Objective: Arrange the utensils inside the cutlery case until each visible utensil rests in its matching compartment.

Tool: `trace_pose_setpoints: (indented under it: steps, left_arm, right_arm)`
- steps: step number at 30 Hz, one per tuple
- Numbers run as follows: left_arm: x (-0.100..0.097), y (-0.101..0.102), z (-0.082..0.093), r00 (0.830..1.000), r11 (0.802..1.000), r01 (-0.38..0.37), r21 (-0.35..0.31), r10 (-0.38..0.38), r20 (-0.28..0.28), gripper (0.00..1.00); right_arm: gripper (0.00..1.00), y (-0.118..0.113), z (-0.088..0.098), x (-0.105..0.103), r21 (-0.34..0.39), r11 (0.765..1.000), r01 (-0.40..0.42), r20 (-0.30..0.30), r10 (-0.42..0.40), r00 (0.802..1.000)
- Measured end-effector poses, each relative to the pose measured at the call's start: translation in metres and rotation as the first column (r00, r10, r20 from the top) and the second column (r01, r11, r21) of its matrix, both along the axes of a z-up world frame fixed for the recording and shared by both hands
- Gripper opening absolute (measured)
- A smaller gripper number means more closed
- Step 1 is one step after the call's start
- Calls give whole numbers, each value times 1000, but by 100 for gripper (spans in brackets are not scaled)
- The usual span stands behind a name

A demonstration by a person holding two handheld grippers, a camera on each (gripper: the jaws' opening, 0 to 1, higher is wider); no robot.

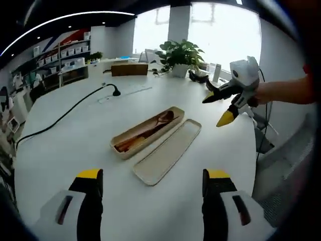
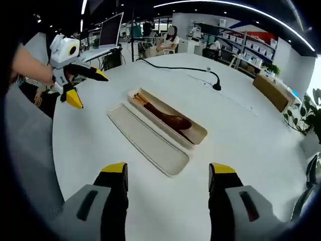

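Both the left gripper (image 1: pixel 153 176) and right gripper (image 2: pixel 168 170) were held wide apart, empty. The cutlery case (image 1: pixel 146 132), utensils (image 1: pixel 150 129) inside, was seen mid-desk, lid (image 1: pixel 168 150) alongside.

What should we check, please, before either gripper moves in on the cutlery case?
1. Case open, lid lying beside it on the table: ok.
2. Wooden utensils lie inside the case: ok.
3. Each utensil in its own compartment: cannot tell, dividers too small to see.
4. Left gripper open and holding nothing: ok.
5. Right gripper open and holding nothing: ok.
6. Microphone cable lies apart from the case: ok.
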State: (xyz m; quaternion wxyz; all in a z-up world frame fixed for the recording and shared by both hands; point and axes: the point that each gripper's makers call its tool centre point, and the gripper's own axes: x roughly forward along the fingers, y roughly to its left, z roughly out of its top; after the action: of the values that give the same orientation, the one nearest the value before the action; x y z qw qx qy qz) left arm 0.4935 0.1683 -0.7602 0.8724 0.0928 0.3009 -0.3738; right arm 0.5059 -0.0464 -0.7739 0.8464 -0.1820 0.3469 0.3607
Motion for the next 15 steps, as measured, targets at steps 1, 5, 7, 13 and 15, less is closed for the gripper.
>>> trace_pose_setpoints:
  steps: [1,5,7,13,15]
  left_arm:
    - [1,-3,-1,1000,1000,7,-5,-7,0,83]
    - [3,-13,-11,998,998,54,20,-54,13,80]
    - [4,-15,-15,998,998,58,20,-58,8,79]
    - [12,-15,-30,999,999,44,25,-43,-26,75]
    - [17,-13,-32,999,999,31,31,-30,-28,73]
  right_arm:
    - [63,0,-2,2,-4,1000,-4,0,4,1000]
    - [63,1,-10,8,-21,999,-34,-9,34,999]
    - [63,2,-14,9,-37,997,-60,-19,59,998]
    - [59,0,-28,19,-27,998,-62,-54,60,997]
    - [59,1,-32,21,-20,998,-63,-64,62,996]
